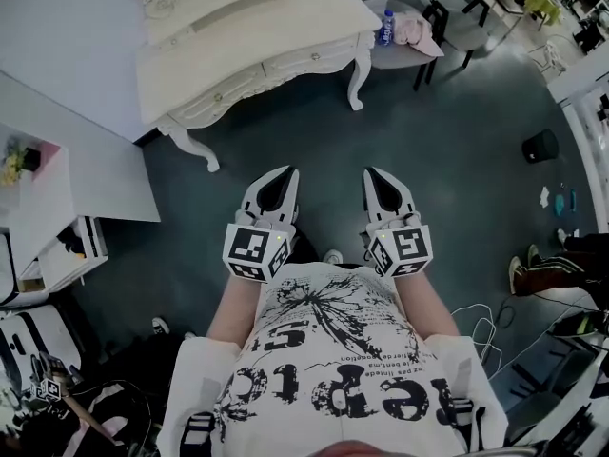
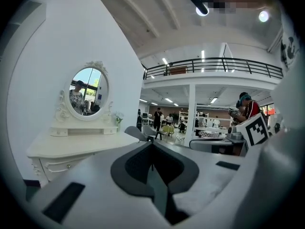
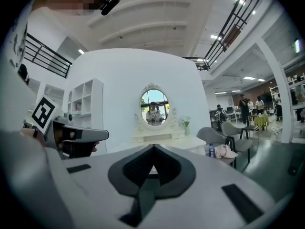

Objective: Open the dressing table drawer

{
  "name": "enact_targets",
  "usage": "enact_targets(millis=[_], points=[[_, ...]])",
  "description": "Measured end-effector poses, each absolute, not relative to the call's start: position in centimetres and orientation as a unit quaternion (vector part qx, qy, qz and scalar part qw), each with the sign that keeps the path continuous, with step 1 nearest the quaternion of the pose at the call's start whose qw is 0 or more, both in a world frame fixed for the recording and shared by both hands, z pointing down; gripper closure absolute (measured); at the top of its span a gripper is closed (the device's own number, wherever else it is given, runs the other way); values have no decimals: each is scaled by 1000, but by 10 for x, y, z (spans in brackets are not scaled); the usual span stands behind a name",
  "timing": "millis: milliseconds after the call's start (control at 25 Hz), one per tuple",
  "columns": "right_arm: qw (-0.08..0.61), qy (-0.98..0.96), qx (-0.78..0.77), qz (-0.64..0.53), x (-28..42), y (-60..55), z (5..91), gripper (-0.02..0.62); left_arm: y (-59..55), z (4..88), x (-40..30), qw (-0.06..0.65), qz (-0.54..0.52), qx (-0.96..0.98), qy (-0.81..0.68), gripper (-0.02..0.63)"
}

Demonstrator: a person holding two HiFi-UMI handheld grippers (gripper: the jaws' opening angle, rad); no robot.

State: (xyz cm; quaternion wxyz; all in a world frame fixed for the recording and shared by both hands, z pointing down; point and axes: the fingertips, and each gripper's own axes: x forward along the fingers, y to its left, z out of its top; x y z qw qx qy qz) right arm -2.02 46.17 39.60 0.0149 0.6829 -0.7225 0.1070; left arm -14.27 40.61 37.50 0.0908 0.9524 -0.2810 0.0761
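The white dressing table (image 1: pixel 238 41) stands ahead across the dark floor, its drawer fronts (image 1: pixel 285 65) flush and closed, with small knobs. Its oval mirror (image 3: pixel 154 107) shows in the right gripper view and, as the mirror (image 2: pixel 90 92), at the left of the left gripper view. Both grippers are held in front of the person's chest, well short of the table. My left gripper (image 1: pixel 281 174) and right gripper (image 1: pixel 373 174) point toward it, jaws together, nothing between them. The left gripper's tips (image 2: pixel 151 143) and the right gripper's tips (image 3: pixel 153 147) meet.
A grey chair (image 1: pixel 419 12) right of the table carries a water bottle (image 1: pixel 385 27) and a pink cloth (image 1: pixel 414 31). A white shelf unit (image 1: pixel 57 246) stands at the left, a black bin (image 1: pixel 540 146) at the right, shoes (image 1: pixel 519 274) and cables on the floor.
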Motion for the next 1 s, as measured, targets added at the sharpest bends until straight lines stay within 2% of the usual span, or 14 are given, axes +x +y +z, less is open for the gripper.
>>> enact_targets(millis=[320, 1000], points=[[18, -715, 688, 119, -17, 396, 409, 578, 337, 390, -140, 104, 87, 952, -275, 598], [28, -693, 716, 81, -15, 164, 374, 578, 95, 358, -144, 81, 69, 964, -245, 598]])
